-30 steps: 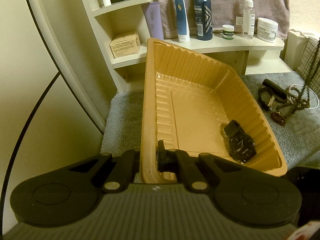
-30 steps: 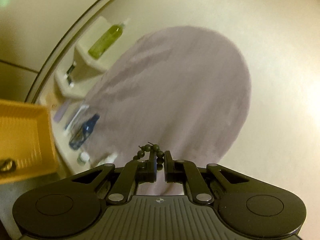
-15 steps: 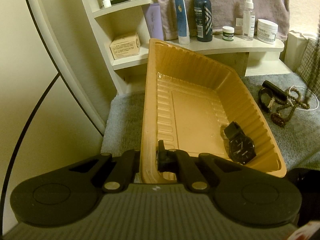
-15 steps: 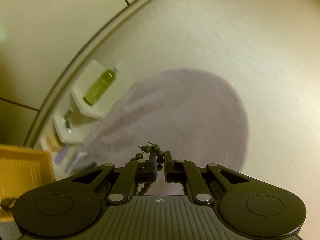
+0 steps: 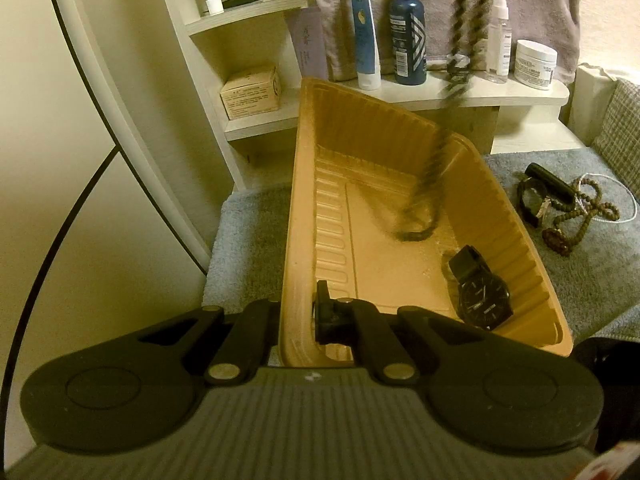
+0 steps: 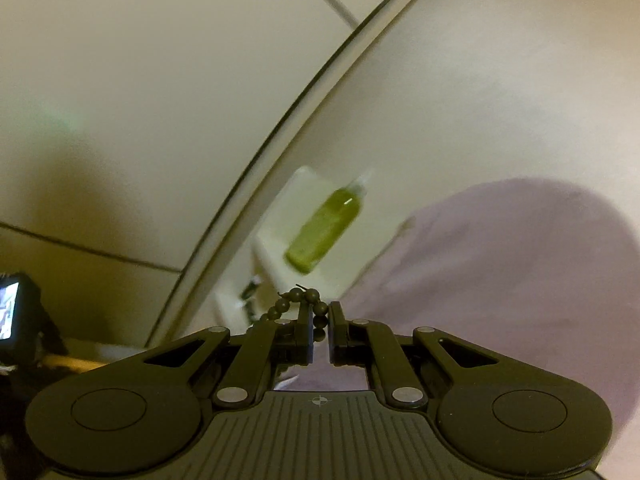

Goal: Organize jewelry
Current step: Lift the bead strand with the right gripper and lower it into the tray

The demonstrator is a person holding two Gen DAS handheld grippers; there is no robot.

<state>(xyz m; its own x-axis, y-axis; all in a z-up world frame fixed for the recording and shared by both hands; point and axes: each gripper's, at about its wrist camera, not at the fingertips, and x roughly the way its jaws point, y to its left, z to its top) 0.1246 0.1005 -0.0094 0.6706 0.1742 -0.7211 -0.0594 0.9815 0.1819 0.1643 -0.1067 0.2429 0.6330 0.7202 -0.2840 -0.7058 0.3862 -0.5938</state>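
Observation:
My left gripper [image 5: 298, 312] is shut on the near left rim of an orange plastic tray [image 5: 384, 152], which is tilted up. A black wristwatch [image 5: 482, 296] lies in the tray's near right corner. A dark bead necklace [image 5: 424, 216] hangs blurred from above, its lower loop down in the tray. My right gripper [image 6: 320, 322] is shut on the top of that bead necklace [image 6: 298, 300], held high and facing the wall. More jewelry [image 5: 568, 210] lies on the grey mat [image 5: 596, 276] right of the tray: a black band, brown bead strands and a thin white cord.
A cream shelf [image 5: 480, 94] behind the tray holds a tube, a blue spray bottle, a clear spray bottle and a white jar. A cardboard box [image 5: 250, 90] sits on a lower shelf. A green bottle [image 6: 326, 232] and a mauve towel [image 6: 500, 272] show in the right wrist view.
The bead necklace has swung in from the right and now hangs over and into the tray. My right gripper has tilted further upward. The left gripper and tray have stayed still.

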